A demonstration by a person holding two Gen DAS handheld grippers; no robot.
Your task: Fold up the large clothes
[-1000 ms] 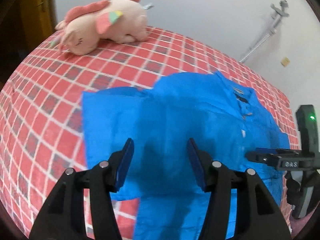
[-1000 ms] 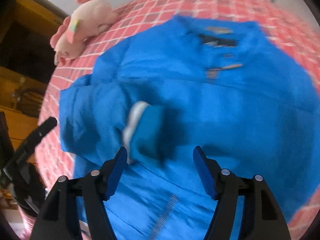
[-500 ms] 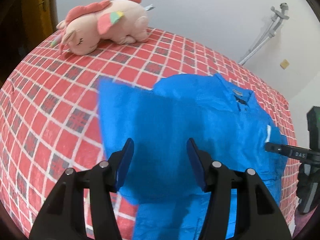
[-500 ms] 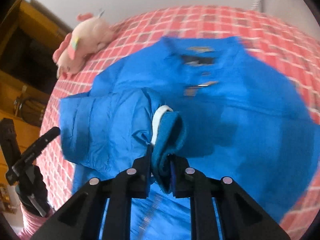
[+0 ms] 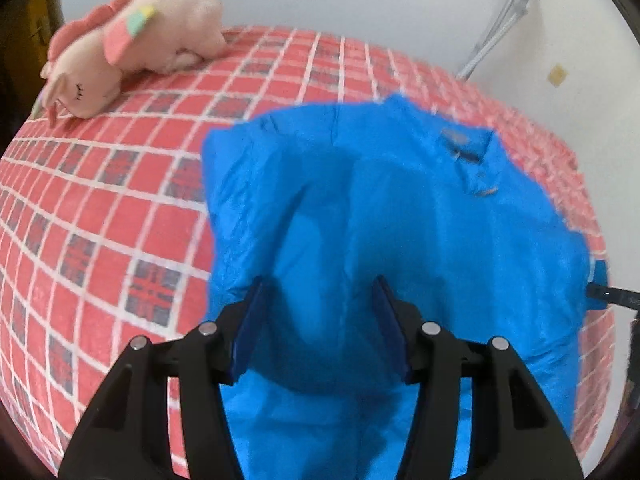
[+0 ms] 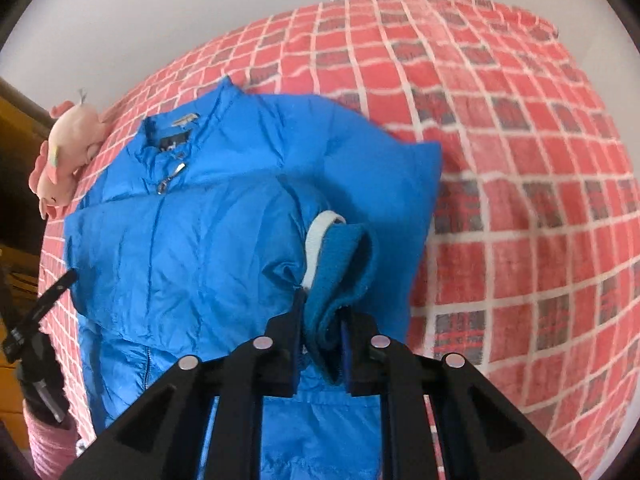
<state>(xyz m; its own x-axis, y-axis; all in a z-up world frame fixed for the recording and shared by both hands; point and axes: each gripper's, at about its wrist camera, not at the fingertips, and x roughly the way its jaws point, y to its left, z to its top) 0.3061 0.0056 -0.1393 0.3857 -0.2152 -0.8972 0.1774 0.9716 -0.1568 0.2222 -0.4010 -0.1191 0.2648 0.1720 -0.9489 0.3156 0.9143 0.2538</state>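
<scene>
A bright blue padded jacket [image 5: 400, 208] lies front up on the red checked bed cover [image 5: 100, 200], collar toward the wall. It also shows in the right wrist view [image 6: 192, 248]. My left gripper [image 5: 320, 320] is open and empty, hovering above the jacket's left side. My right gripper [image 6: 322, 320] is shut on the jacket's sleeve cuff [image 6: 340, 256], a darker blue knit cuff with a white band, and holds it up over the jacket's body. The right gripper's tip shows at the right edge of the left wrist view [image 5: 608, 294].
A pink plush toy [image 5: 132, 36] lies at the far left corner of the bed, also in the right wrist view [image 6: 68, 152]. A white wall with a metal bracket [image 5: 504, 12] is behind. Wooden furniture [image 6: 16, 128] stands left of the bed.
My right gripper closed on the sleeve cuff and carried it to the right across the jacket. The left sleeve has been drawn in over the body. My left gripper stays open.
</scene>
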